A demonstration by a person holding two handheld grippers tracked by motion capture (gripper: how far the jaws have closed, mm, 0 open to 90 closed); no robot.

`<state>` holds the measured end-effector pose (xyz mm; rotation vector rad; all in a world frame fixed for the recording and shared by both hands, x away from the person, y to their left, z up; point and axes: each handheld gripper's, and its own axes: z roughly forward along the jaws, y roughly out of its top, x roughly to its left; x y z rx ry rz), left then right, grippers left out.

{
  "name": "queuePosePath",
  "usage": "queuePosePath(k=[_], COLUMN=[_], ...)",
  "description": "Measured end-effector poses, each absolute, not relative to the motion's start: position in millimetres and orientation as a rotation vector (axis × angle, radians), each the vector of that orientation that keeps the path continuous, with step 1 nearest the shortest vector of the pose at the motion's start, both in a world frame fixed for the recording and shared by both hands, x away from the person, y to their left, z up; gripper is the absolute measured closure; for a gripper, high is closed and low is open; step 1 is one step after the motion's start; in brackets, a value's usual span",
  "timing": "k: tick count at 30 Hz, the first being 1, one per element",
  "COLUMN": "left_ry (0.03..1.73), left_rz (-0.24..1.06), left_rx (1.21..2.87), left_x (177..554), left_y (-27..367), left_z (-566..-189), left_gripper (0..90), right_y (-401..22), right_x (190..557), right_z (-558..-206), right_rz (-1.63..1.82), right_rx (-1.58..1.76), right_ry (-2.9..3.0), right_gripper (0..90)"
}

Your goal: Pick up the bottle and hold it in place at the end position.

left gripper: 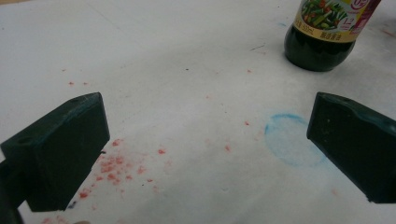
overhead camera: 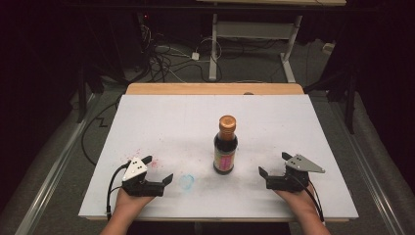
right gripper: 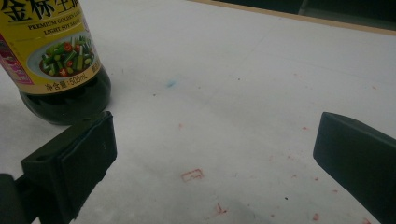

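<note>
**Table stock: one sauce bottle, two grippers at rest**

Item 1. Left gripper (overhead camera: 160, 170), near edge of the table (overhead camera: 147, 112), held low in the person's left hand (overhead camera: 128, 201). Jaws spread wide, nothing between them. It appears parked here as a ready position, angled toward the middle of the table.

Item 2. Right gripper (overhead camera: 274, 164), near edge on the opposite side, held in the right hand (overhead camera: 299, 198). Jaws likewise wide apart and empty, mirroring the left.

Item 3. Marks on the white tabletop: a faint blue ring (left gripper: 292, 140) just ahead of the left gripper, and scattered red specks (left gripper: 112, 168). These look like stains, not loose objects.

Item 4. Sauce bottle (overhead camera: 225, 147), dark, copper cap, yellow label, standing upright. It sits between the two grippers and a little farther in, near both and touching neither; somewhat closer to the right one. Standing free in the middle, it seems placed so either gripper can reach it.

Item 5. Beyond the table: floor with cables (overhead camera: 166, 58) and a second table's legs (overhead camera: 213, 49).
</note>
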<state>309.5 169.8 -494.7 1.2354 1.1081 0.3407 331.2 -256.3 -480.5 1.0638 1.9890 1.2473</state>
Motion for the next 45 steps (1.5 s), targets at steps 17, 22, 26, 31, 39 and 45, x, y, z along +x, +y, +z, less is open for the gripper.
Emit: queuePosePath(k=[17, 22, 26, 31, 39, 45], left_ry=[1.100, 1.097, 1.094, 1.091, 1.085, 1.083], left_rz=[0.354, 0.355, 0.355, 0.359, 0.340, 0.341], left_rx=[1.243, 1.249, 1.252, 1.247, 1.266, 1.274], left_x=[308.7, 308.4, 308.3, 307.8, 308.0, 307.9], left_y=[168.5, 168.1, 167.9, 168.3, 167.6, 166.6], left_z=[-495.1, -495.3, -495.4, -495.2, -495.5, -495.9], left_gripper=[0.0, 0.0, 0.0, 0.0, 0.0, 0.0], right_y=[-256.6, -256.6, -256.2, -256.5, -245.3, -228.1], right_x=[330.7, 330.7, 331.2, 333.0, 332.7, 330.3], right_z=[-480.5, -480.5, -480.4, -480.0, -474.7, -464.2], right_rz=[1.253, 1.252, 1.255, 1.260, 1.290, 1.341], right_rx=[1.064, 1.058, 1.064, 1.057, 1.032, 0.984], right_ry=[1.985, 1.987, 1.999, 2.027, 2.081, 2.107], right_gripper=[0.5, 0.5, 0.5, 0.7, 0.6, 0.6])
